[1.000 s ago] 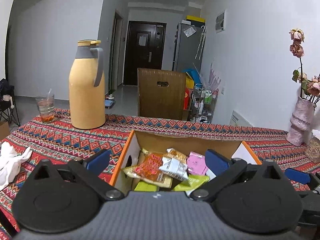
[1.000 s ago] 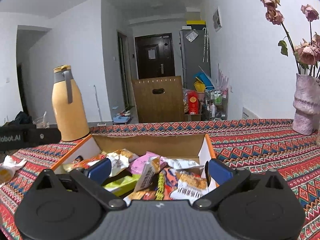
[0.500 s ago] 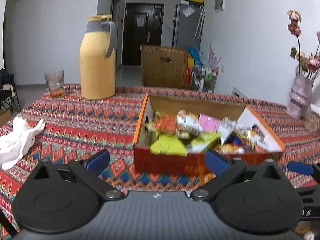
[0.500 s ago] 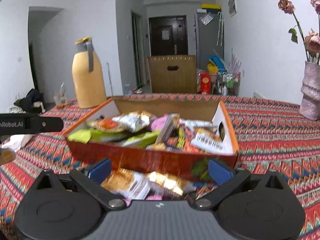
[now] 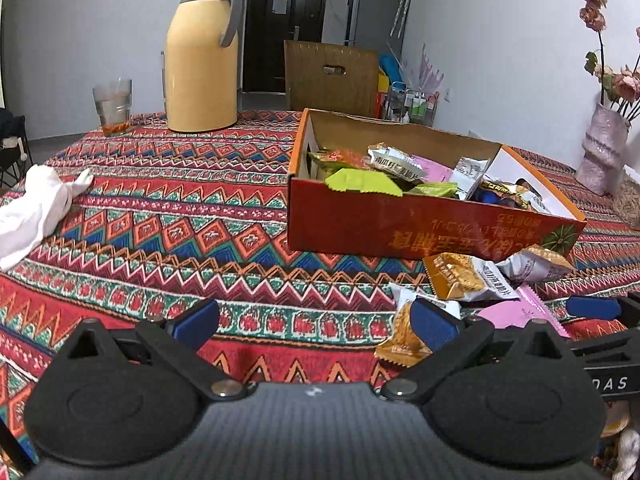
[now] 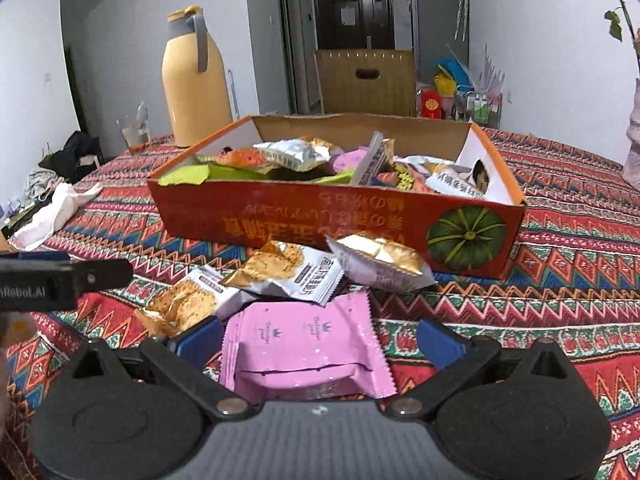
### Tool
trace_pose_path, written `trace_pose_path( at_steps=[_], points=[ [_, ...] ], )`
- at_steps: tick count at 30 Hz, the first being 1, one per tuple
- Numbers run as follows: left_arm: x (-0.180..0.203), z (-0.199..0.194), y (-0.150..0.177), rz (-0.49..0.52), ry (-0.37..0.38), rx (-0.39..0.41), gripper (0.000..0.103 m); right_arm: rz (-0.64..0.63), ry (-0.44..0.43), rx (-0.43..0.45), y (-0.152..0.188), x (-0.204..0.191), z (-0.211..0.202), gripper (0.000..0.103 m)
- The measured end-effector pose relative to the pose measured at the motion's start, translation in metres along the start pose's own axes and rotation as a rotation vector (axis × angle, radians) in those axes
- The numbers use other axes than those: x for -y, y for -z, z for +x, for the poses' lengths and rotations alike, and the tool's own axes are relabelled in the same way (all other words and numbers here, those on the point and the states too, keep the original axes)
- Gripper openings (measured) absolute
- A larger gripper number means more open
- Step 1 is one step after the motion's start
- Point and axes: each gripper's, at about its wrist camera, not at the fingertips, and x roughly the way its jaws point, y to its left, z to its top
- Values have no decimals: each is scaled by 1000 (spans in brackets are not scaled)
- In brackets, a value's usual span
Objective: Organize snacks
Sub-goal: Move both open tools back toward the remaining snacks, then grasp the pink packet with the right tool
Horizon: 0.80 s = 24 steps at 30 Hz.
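Task mostly done by the look of it: orange box (image 6: 336,216) on the patterned tablecloth (image 5: 168,216) already holds a heap of packets (green, silver, pink, orange ones, mixed, not sorted into any order I can see). What's left is a small pile lying on the cloth just in front of the box's near wall: pink packet (image 6: 304,344), cracker packet with white wrapper (image 6: 288,268), gold-topped packet (image 6: 380,260) touching the box front, another cracker packet (image 6: 188,304) at the left of the pile. So four or so loose snacks still outside, judged from the right wrist view. Right gripper (image 6: 318,340) jaws spread wide, low over the cloth, pink packet lying between the fingers but not pinched, gaps on both sides. Left gripper (image 5: 316,322) also spread wide, holding nothing, over bare cloth left of the pile; its right finger sits just beside the leftmost cracker packet. Likely next pick is the pink packet, then into the box. Clutter not part of the task: yellow thermos (image 5: 202,52), glass (image 5: 113,106), white cloth (image 5: 34,208), vase (image 5: 602,148) at far right, all well apart from the pile
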Motion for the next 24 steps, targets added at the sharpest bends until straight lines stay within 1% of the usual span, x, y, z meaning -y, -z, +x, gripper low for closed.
trace_pose_path(
  at_steps=[10,13,20,23,24],
  points=[
    [-5,5,3,-26,11,1,103,-16,25,-81,-2,-10,30,103],
    [-6,6,4,-31,15,-4,103,-56,52,-75,1,-16,34,103],
    [-6,7,4,-33,17,-8,103,-50,59,-44,4,-18,36,103],
    [-5,8,4,-33,15,-8,103,-54,48,-64,1,-17,36,102],
    [-6,8,5,-33,16,-8,103,-53,42,-65,1,-17,35,100]
  ],
)
